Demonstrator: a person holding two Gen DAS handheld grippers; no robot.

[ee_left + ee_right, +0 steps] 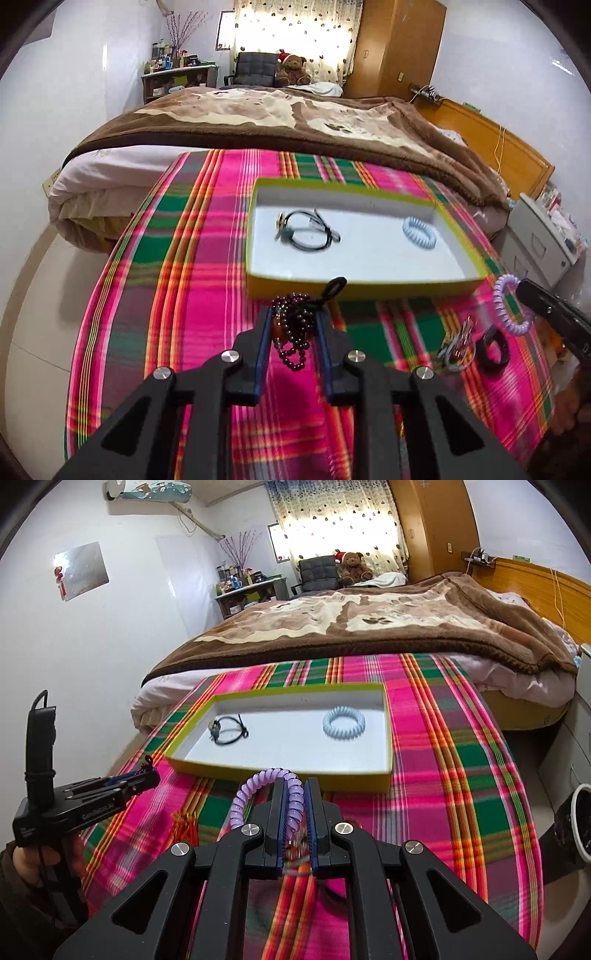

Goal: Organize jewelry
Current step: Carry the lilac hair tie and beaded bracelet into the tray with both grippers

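Note:
A shallow yellow-rimmed box [351, 287] [384, 738] lies on the plaid cloth. A black cord necklace [308, 232] [227, 732] and a pale blue coil tie [421, 234] [343, 723] lie inside it. My left gripper [293, 317] [149, 773] hangs just in front of the box's near wall, shut on a dark red bead bracelet [295, 334] that dangles between its fingers. My right gripper [295, 786] [522, 288] is at the box's near right corner, shut on a purple coil tie [255, 788] [503, 295] that loops out to the left.
On the plaid cloth [177, 295] to the right of my left gripper lie a black ring-shaped piece [493, 349] and a small heap of trinkets [456, 345]. A bed with a brown blanket [295, 114] lies beyond. A grey drawer cabinet [543, 236] stands on the right.

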